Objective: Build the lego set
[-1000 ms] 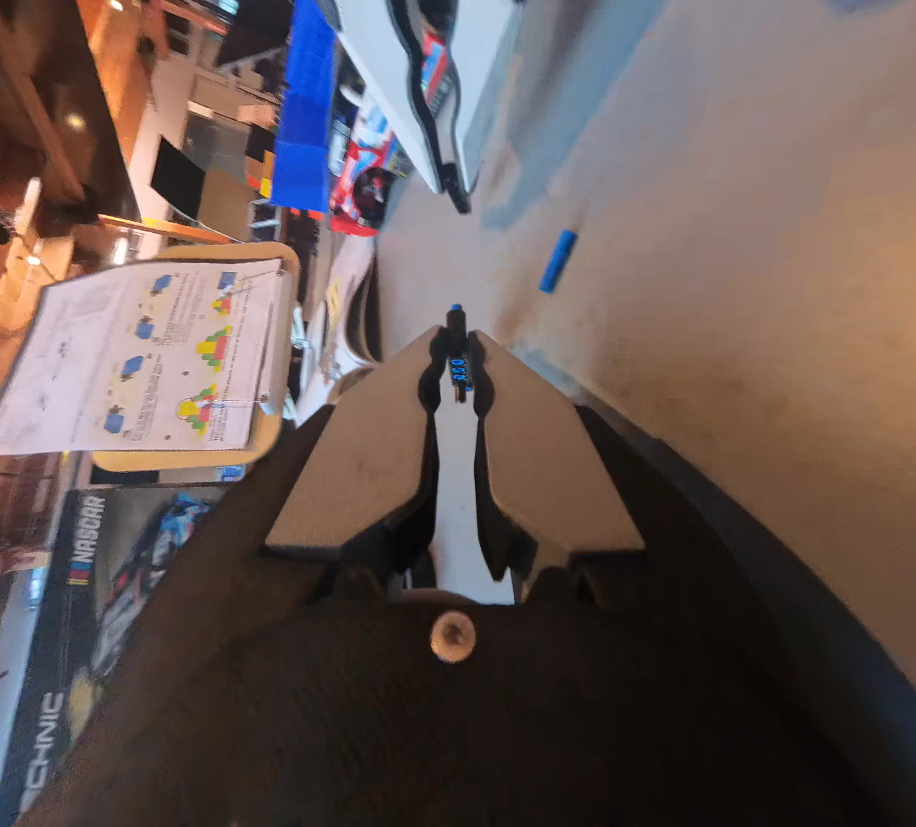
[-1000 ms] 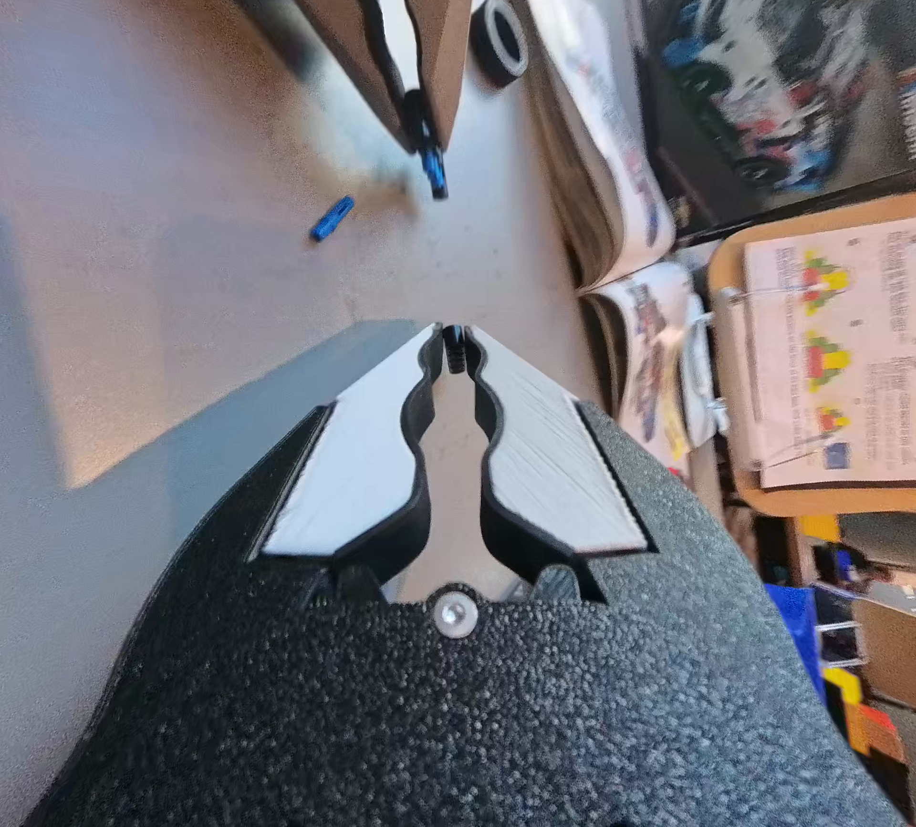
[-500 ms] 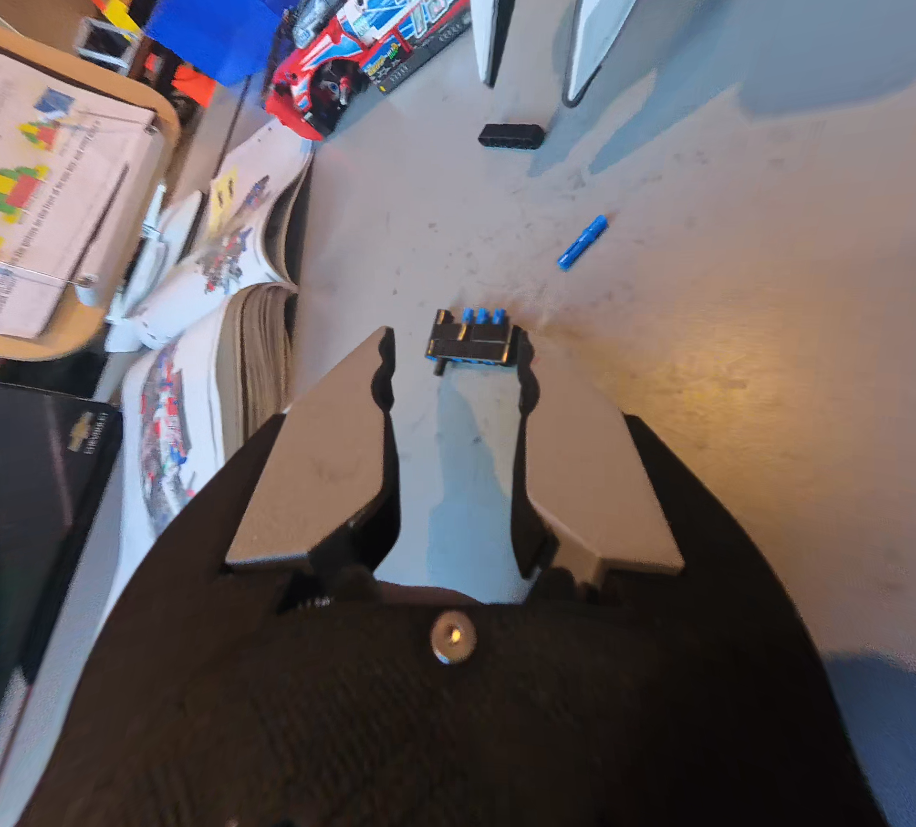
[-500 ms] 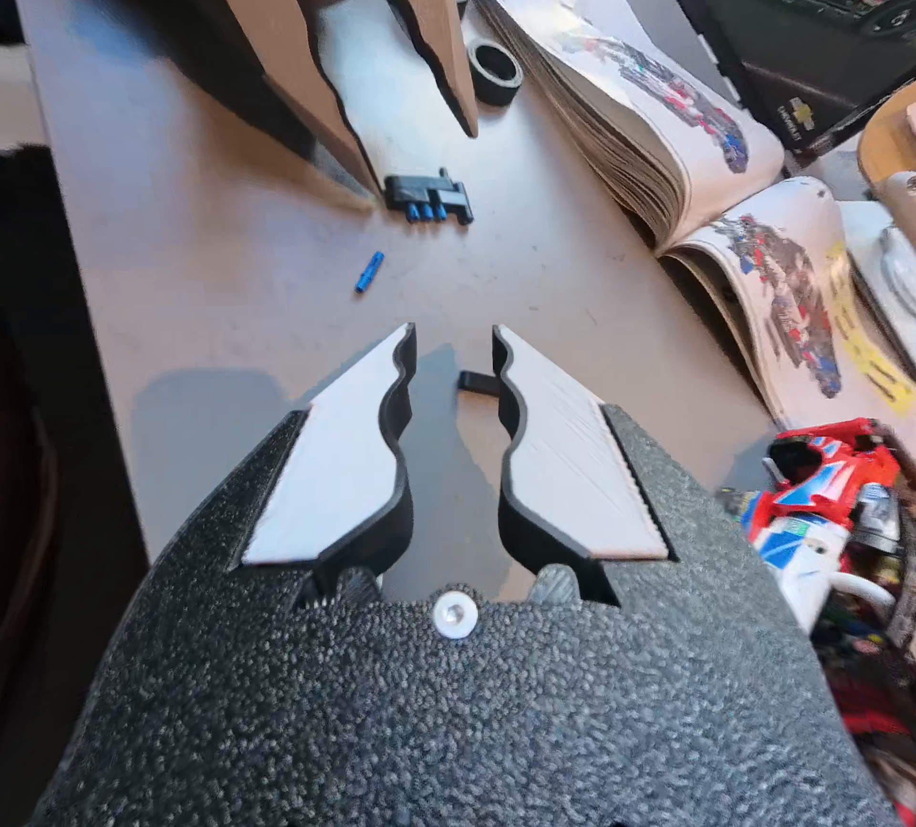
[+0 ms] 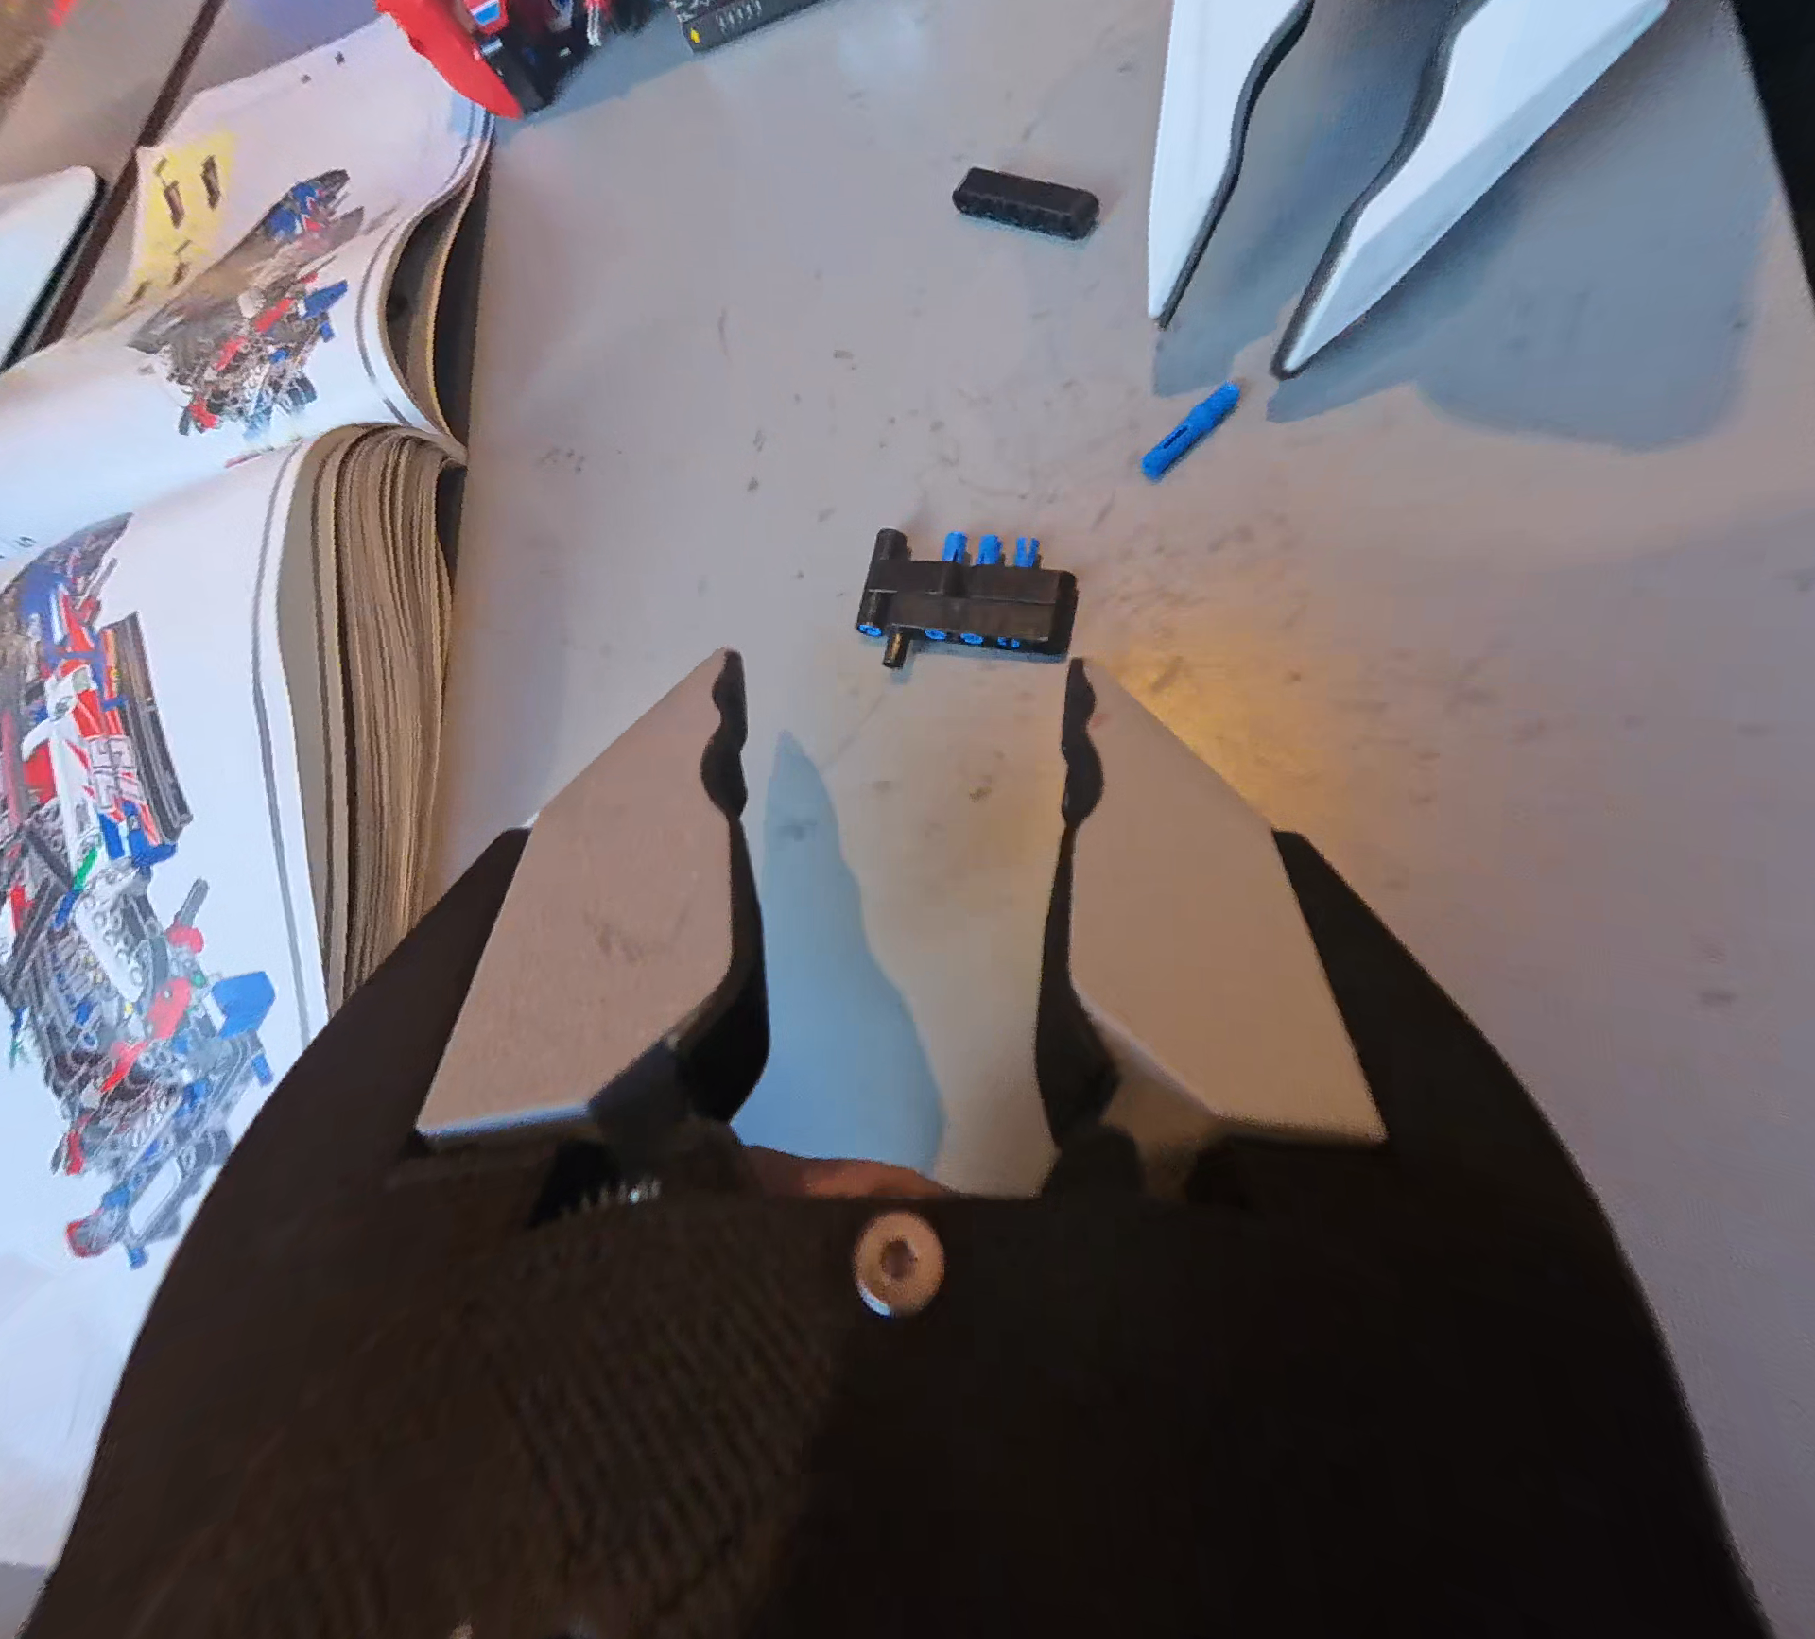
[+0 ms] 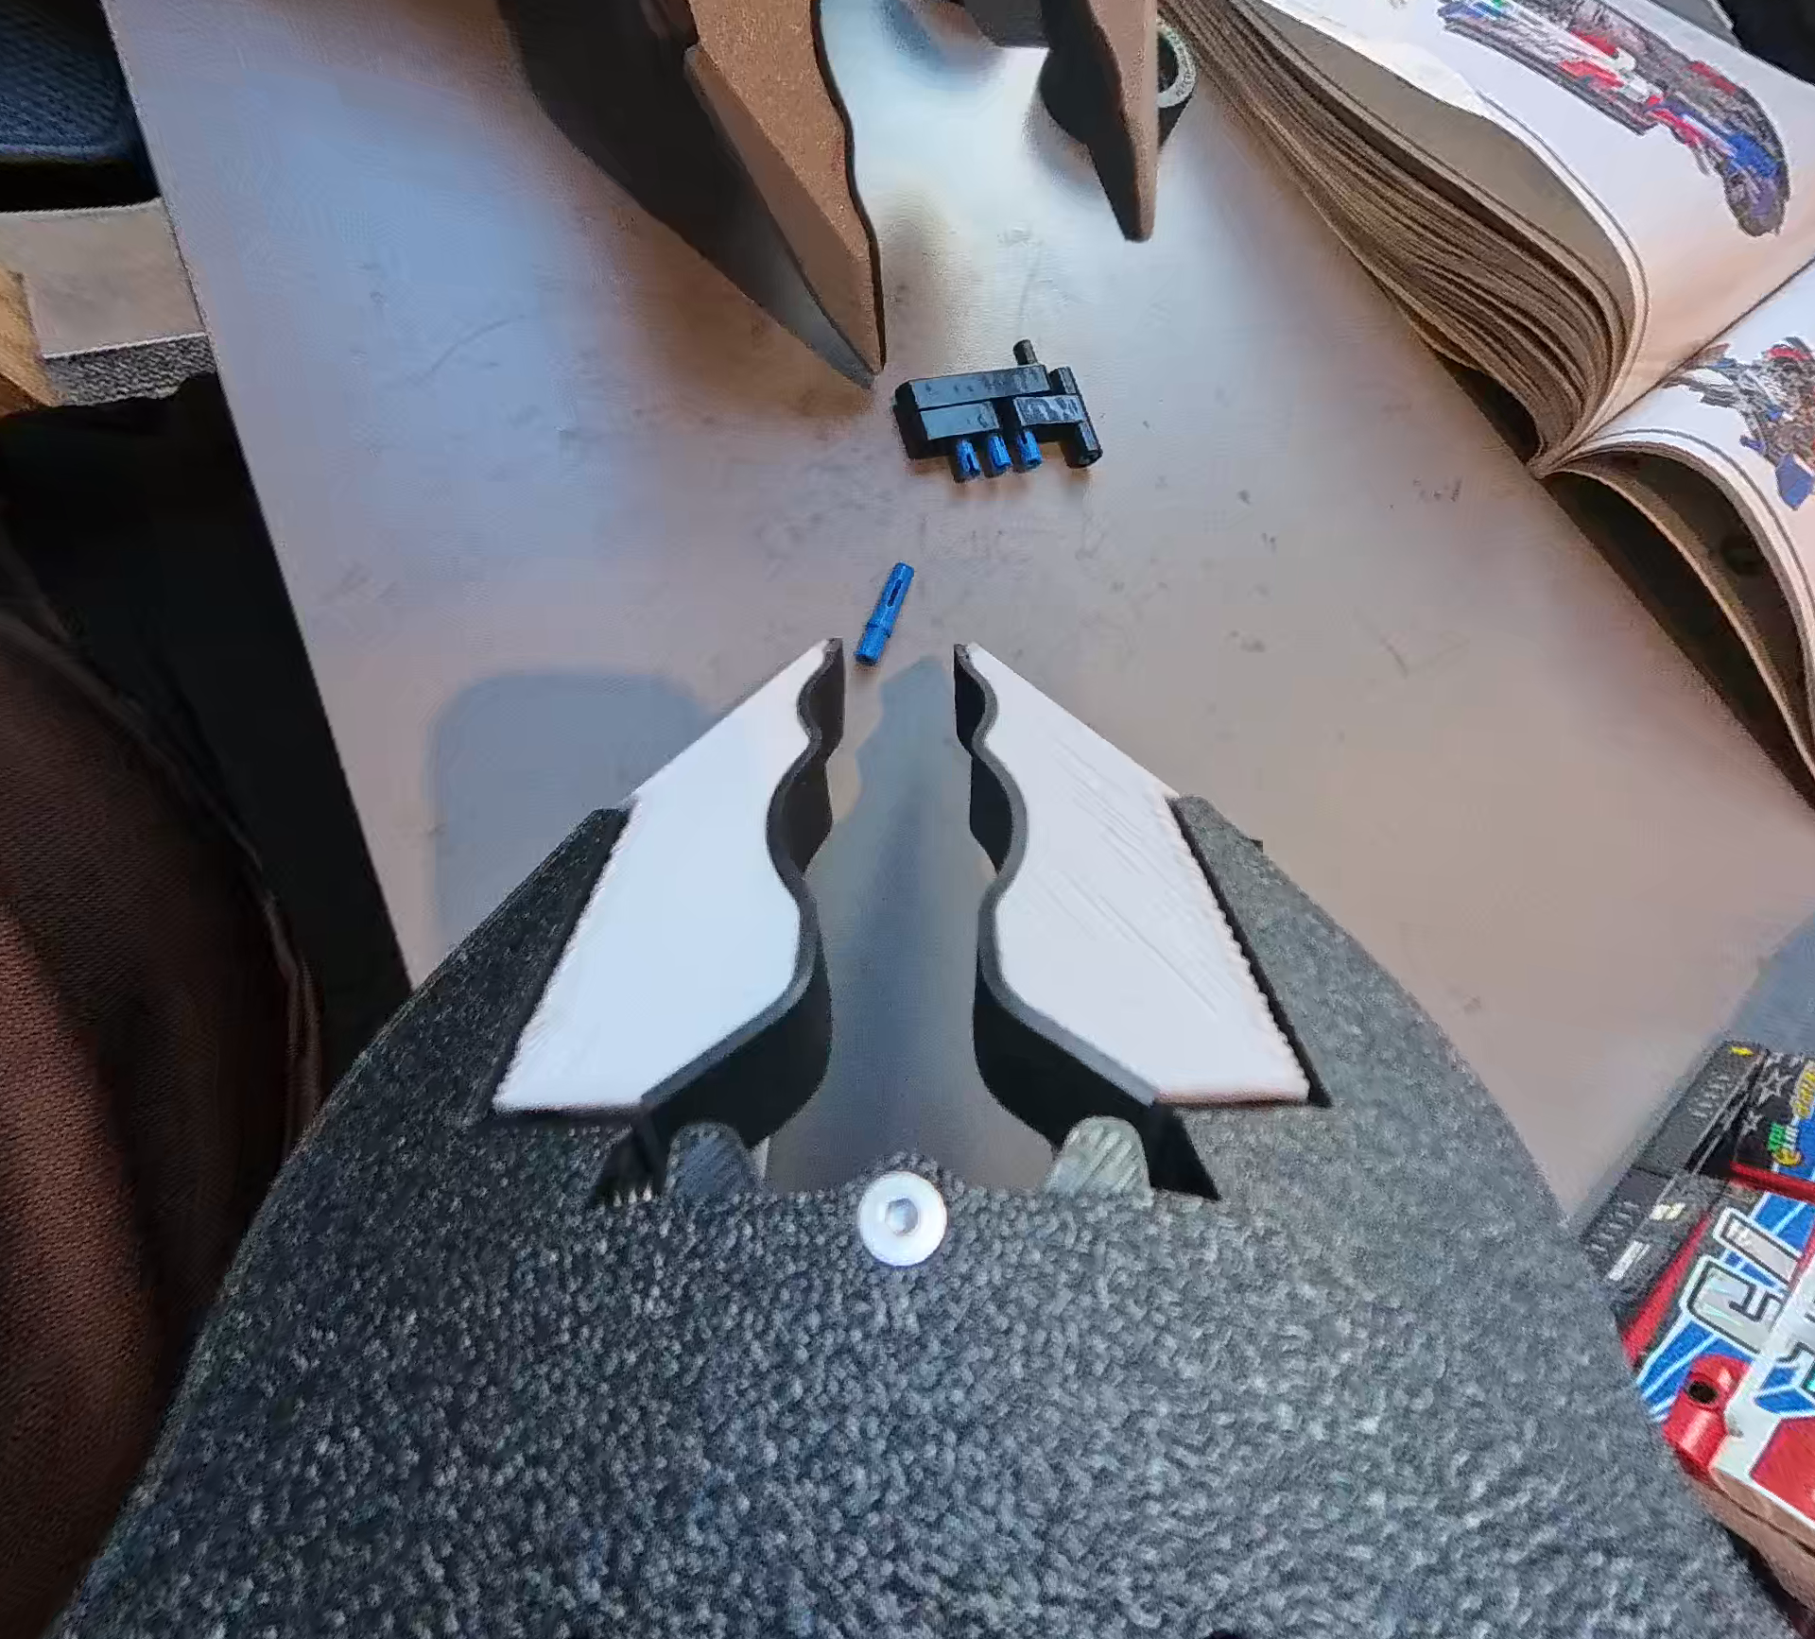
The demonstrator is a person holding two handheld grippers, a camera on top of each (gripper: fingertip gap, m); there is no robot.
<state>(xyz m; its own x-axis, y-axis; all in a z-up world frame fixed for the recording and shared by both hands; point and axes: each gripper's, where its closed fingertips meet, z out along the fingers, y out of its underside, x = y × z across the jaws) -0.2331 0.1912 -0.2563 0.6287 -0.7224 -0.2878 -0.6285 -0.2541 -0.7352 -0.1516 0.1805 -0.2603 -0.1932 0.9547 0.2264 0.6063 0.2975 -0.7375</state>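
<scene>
2 wrist views, each angled down at the table (image 5: 1473, 806) from close, facing one another. Both share the black block (image 5: 967, 605) mid-frame, blue pin (image 6: 885, 613), open booklet (image 6: 1473, 148); each catches the opposite gripper along its top edge.

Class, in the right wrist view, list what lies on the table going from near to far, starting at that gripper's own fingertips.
right gripper → loose blue pin → black assembly with blue pins → left gripper

The right gripper (image 6: 899, 669) is open over the table (image 6: 1375, 708). A little blue pin (image 6: 884, 613) lies by its tip. A black piece (image 6: 997, 416) lies farther off.
</scene>
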